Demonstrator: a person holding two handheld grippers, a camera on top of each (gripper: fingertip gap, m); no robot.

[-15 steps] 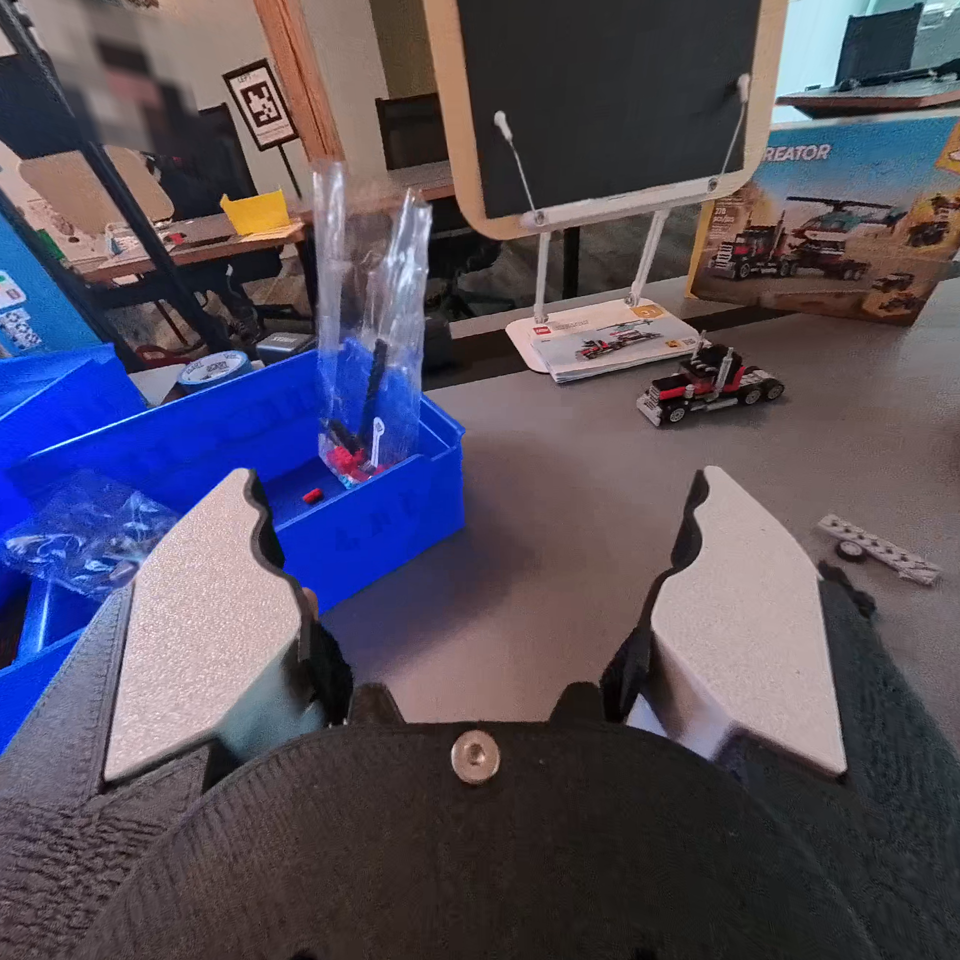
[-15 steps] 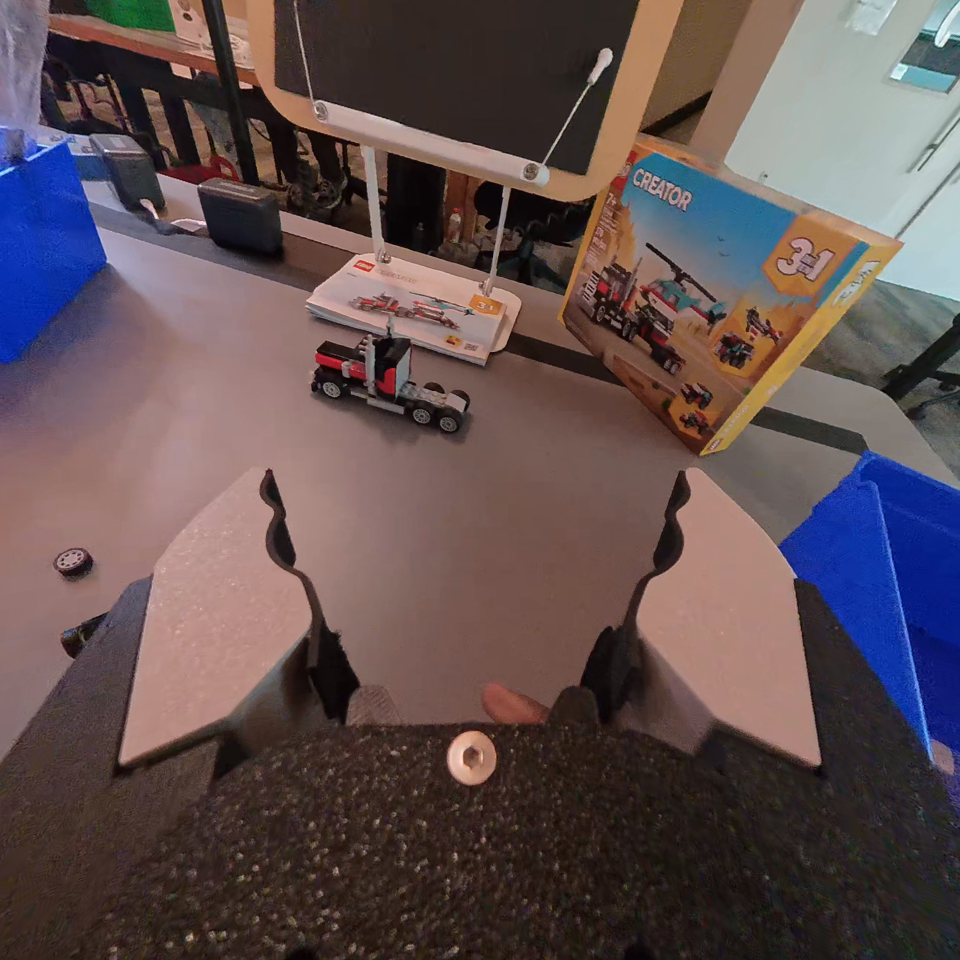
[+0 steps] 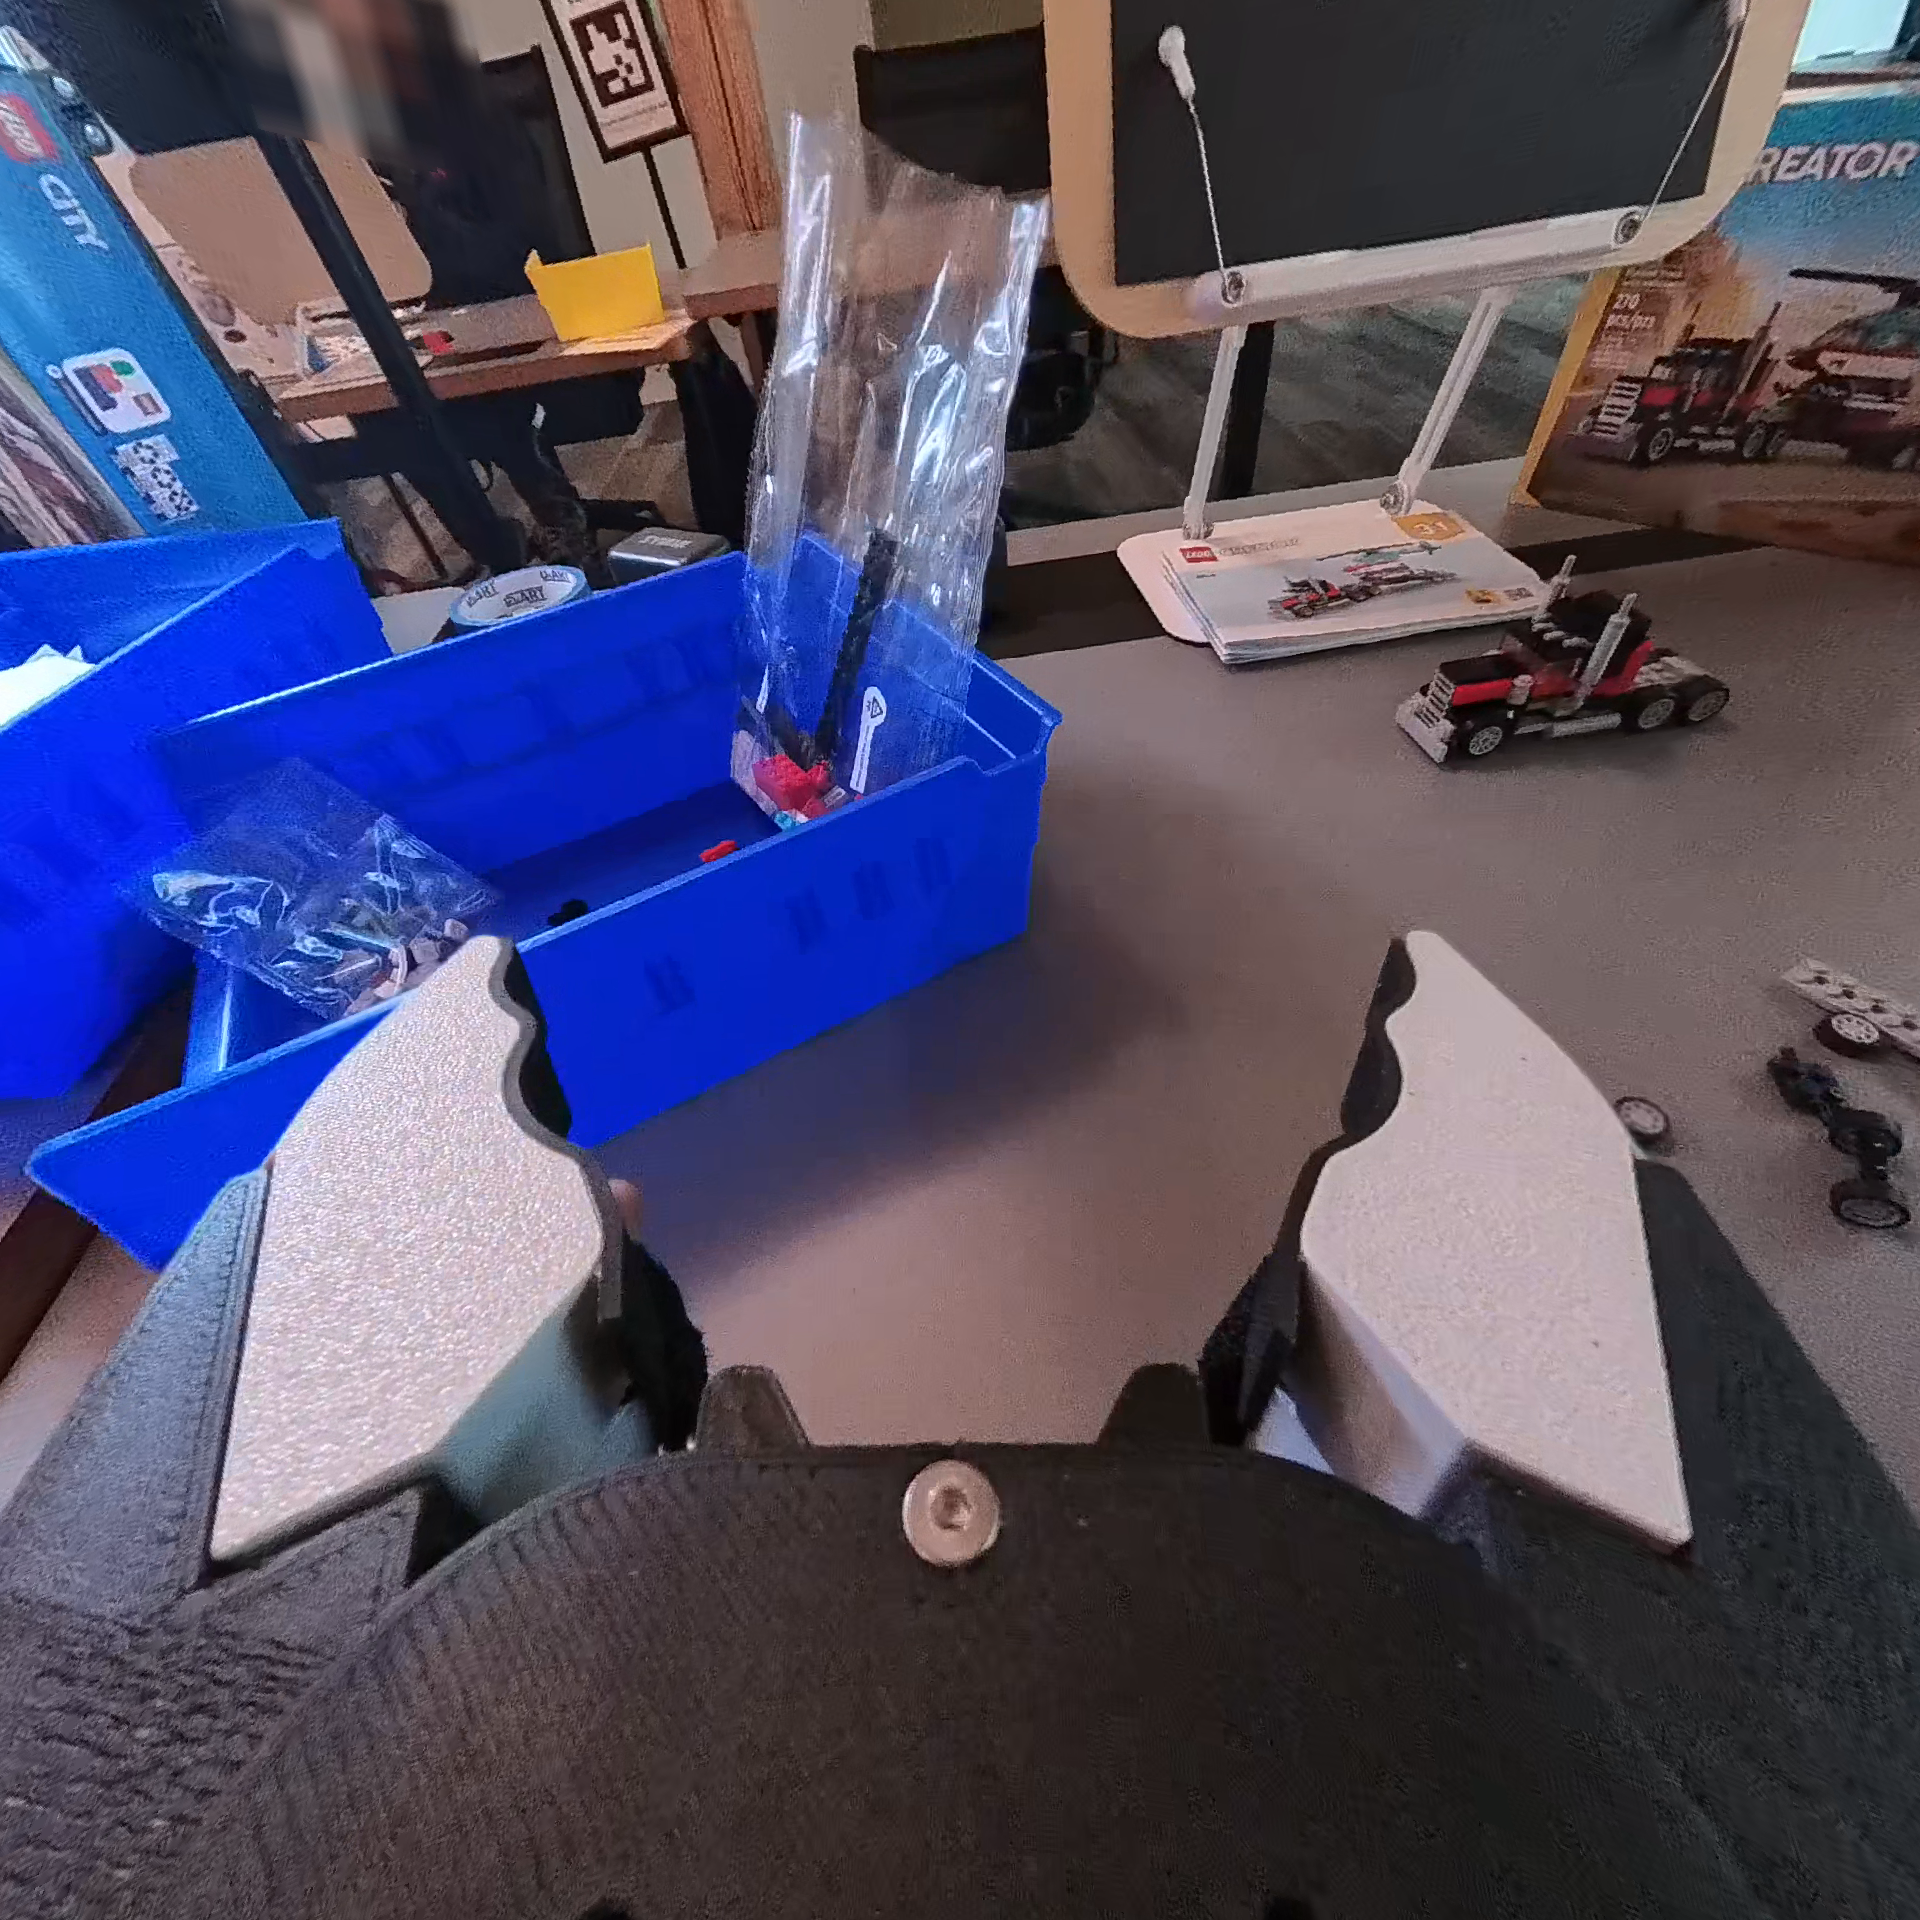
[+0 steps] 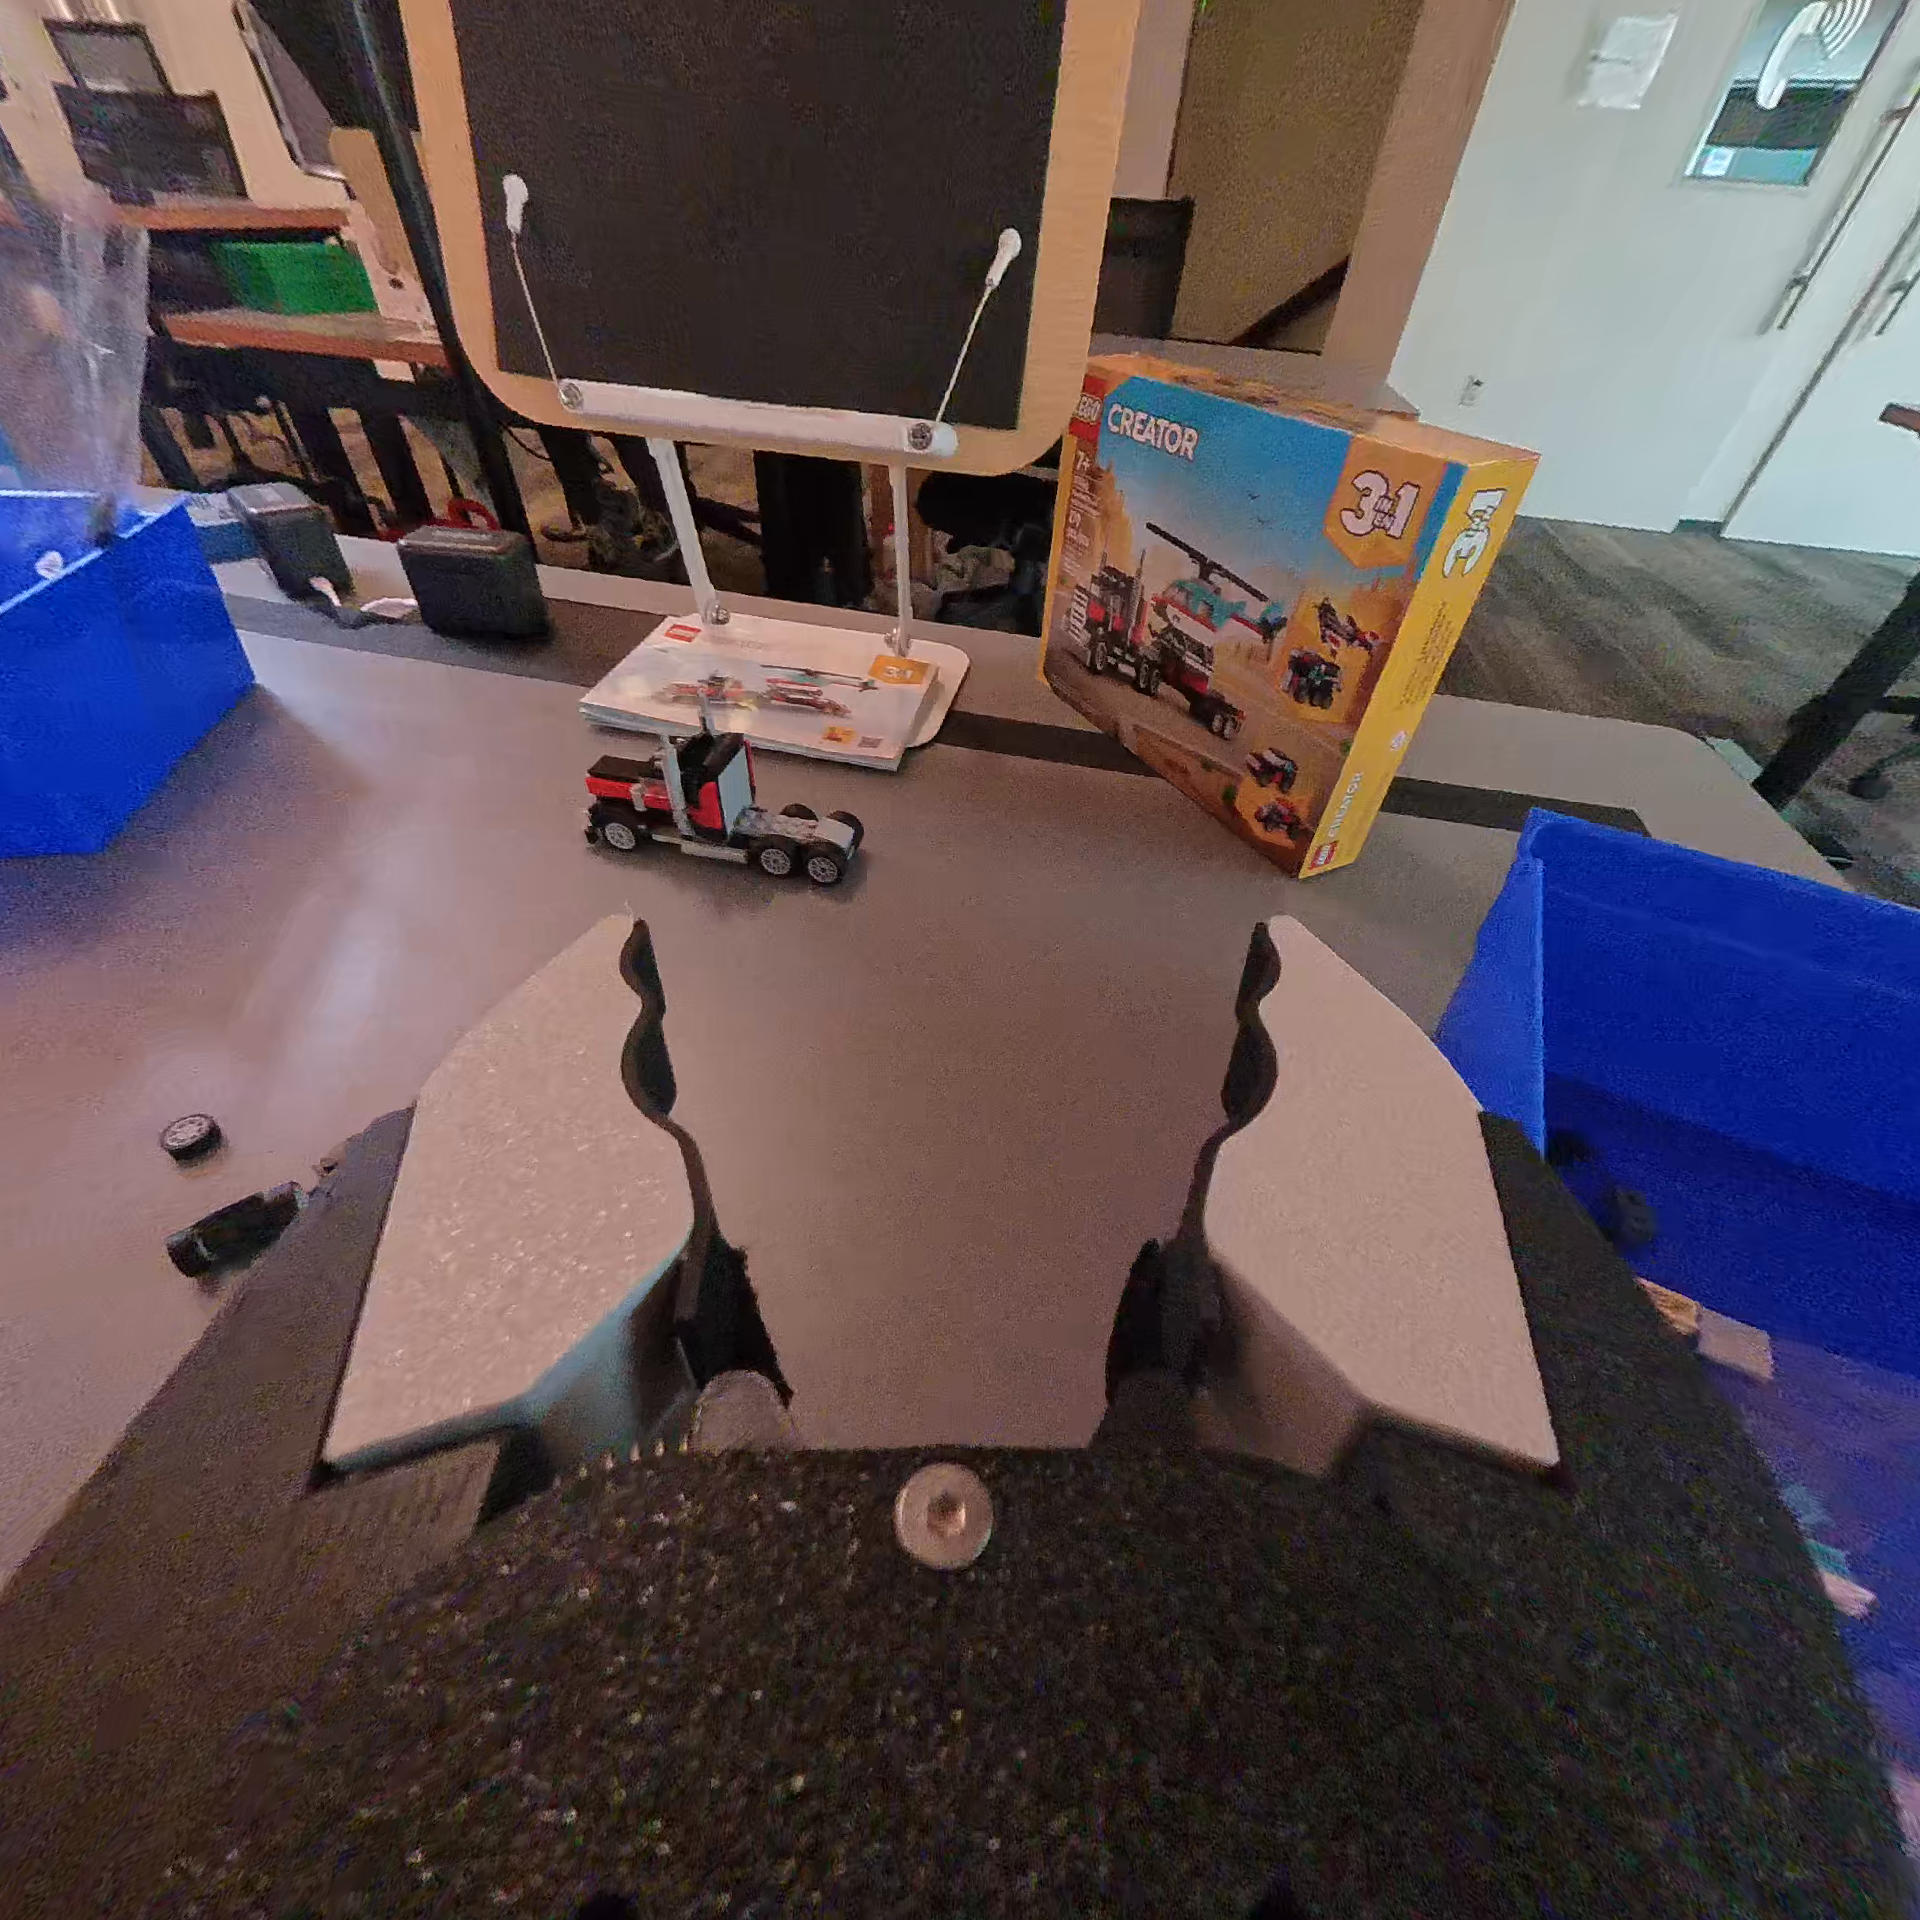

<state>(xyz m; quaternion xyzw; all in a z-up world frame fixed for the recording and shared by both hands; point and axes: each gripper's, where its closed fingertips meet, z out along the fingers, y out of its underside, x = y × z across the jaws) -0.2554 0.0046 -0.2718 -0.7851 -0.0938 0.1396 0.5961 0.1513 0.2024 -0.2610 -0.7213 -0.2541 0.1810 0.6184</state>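
Observation:
My left gripper (image 3: 956, 961) is wide open and empty above the grey table (image 3: 1195, 935), beside a blue bin (image 3: 790, 925). A clear bag (image 3: 883, 499) with red and black bricks stands upright in that bin. A second clear bag (image 3: 312, 894) of small pieces lies at the bin's left. My right gripper (image 4: 945, 945) is open and empty over the table, just behind a red and black toy brick truck (image 4: 722, 810). The truck also shows in the left wrist view (image 3: 1558, 691).
An instruction booklet (image 4: 769, 691) lies under a board on a stand (image 4: 758, 229). A toy set box (image 4: 1268, 613) stands at the back right. A blue bin (image 4: 1714, 1039) is at right, another (image 4: 104, 675) at left. Loose wheels and parts (image 3: 1849, 1101) lie right of the left gripper.
My right gripper's fingers have come closer together on nothing and it has moved nearer the truck. My left gripper stays wide open and has shifted slightly.

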